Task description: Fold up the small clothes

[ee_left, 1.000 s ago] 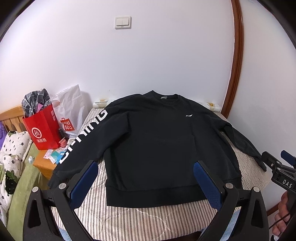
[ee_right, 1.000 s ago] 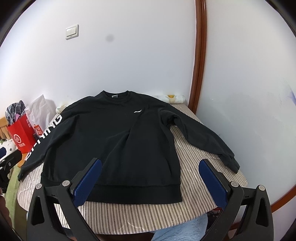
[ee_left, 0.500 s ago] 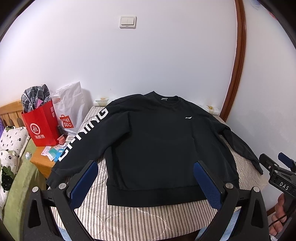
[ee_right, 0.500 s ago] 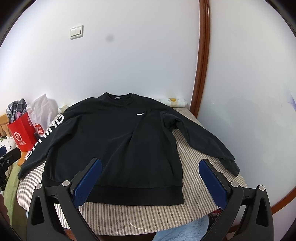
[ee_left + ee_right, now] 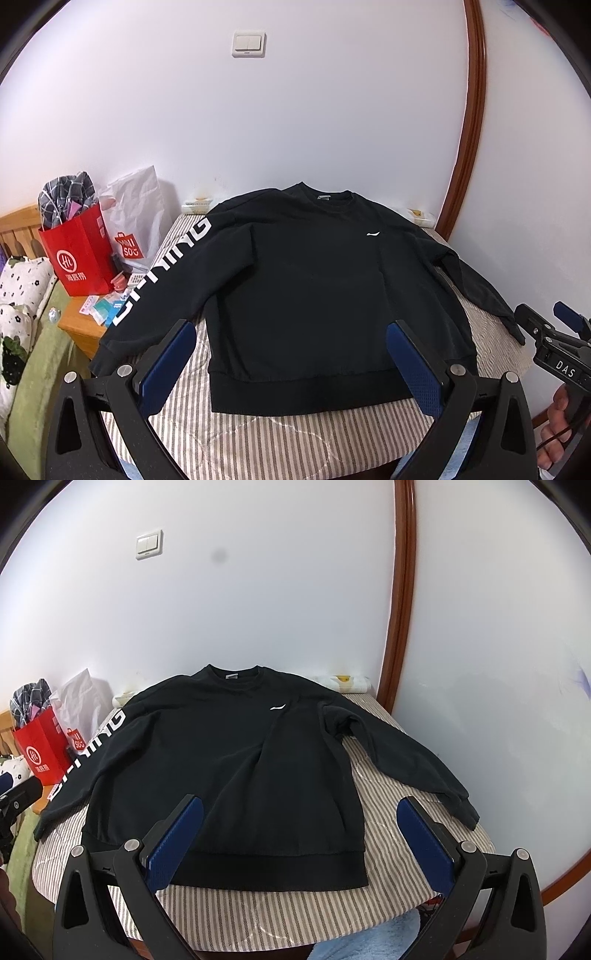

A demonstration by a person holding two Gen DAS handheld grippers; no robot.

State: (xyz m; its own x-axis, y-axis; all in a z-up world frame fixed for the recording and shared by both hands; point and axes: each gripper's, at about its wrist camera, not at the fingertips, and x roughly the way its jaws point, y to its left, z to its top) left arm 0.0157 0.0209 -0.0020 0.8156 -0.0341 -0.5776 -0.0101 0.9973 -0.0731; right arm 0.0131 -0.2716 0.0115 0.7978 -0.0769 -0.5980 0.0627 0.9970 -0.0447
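**Sweatshirt spread flat, both grippers wide and empty**

While both tools hover short of the sweatshirt's hem, the left gripper [image 5: 291, 354] has its blue-padded fingers [image 5: 168, 363] spread wide, holding and touching nothing. The right gripper [image 5: 301, 832] is spread just as wide, its pads [image 5: 424, 843] equally empty; from the left wrist view it shows at the sweatshirt's right cuff side, gripped by a hand [image 5: 557, 428].

The black sweatshirt [image 5: 310, 284] lies face up and unfolded on a striped bed cover [image 5: 258, 443], collar toward the wall and ribbed hem toward the grippers. A small white logo sits on its chest, and white block lettering runs down the sleeve [image 5: 162, 273] that reaches toward the red bag. The other sleeve [image 5: 402, 757] stretches out at an angle from the body, its cuff at the cover's edge. A slight crease runs down the body from the logo.

Beside the lettered sleeve stand a red paper bag [image 5: 79, 254] and a white shopping bag [image 5: 135, 221] on a small wooden nightstand [image 5: 79, 330]. Behind the collar, a light switch [image 5: 249, 44] sits on the wall.
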